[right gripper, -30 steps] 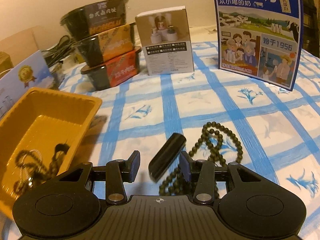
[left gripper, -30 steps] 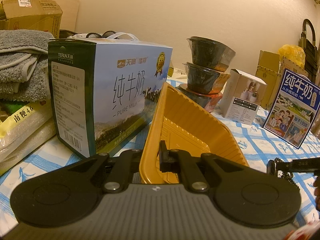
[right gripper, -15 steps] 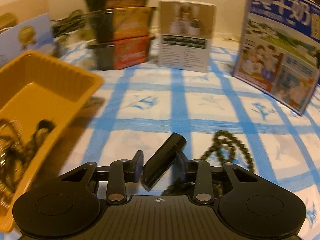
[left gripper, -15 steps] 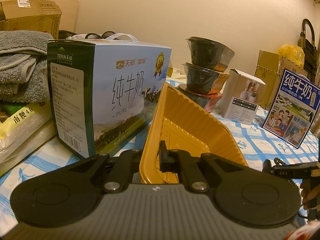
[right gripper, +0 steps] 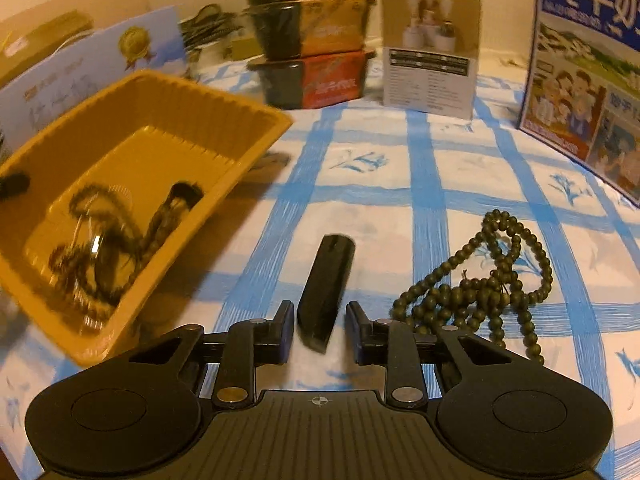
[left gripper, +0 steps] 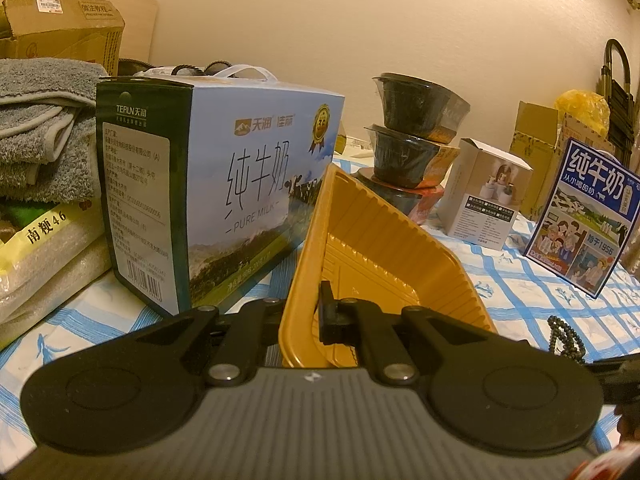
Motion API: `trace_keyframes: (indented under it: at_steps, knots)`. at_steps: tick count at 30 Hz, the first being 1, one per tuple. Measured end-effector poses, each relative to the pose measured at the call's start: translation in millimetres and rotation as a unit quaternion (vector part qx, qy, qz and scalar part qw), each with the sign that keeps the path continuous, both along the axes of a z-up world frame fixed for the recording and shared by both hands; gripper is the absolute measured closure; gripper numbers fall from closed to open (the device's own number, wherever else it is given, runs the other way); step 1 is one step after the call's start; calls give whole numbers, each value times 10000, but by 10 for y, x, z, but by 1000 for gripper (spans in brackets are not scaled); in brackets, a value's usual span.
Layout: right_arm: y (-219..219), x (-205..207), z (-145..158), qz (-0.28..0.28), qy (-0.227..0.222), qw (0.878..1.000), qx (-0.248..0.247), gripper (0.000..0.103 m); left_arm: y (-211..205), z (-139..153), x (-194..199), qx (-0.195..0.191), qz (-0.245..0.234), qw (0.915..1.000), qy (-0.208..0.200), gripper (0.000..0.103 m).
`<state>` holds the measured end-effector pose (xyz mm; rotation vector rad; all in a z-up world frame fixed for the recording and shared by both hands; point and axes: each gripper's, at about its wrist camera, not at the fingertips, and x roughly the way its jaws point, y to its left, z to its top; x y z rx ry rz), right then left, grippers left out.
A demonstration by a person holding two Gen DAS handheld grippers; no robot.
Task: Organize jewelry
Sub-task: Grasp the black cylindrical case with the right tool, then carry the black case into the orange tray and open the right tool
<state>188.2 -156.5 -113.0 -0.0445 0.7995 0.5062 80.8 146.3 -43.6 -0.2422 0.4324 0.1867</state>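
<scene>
— Grippers? Left gripper [left gripper: 308, 312] clamps the tilted yellow tray's [left gripper: 384, 248] rim.
— Right gripper [right gripper: 320, 328]?
— Parted around a black bar [right gripper: 326, 288], not touching; bead necklace [right gripper: 480, 284] lies just right on the tablecloth [right gripper: 400, 176].

Right gripper [right gripper: 319, 330] fingers parted around black bar [right gripper: 326, 292]; bead necklace [right gripper: 486, 284] beside; jewelry in yellow tray [right gripper: 256, 120].

cream wall [left gripper: 400, 20], blue-checked tablecloth [right gripper: 472, 168] — warm light

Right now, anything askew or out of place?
Yes: the yellow tray is tipped up on one side, its rim pinched by the left gripper. A green bead string lies loose on the tablecloth, outside the tray.
</scene>
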Motion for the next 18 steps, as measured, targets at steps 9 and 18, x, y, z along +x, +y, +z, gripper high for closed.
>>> trace_keyframes:
  at_steps: [9,18]
  knots:
    - [108,242,-4,-281,17,9996,-78,72,9,8,7,15,-12,10000,8,97]
    - [70,149,68,-196,32,9997,125,81,19,4,17,1,-12,10000,13,97]
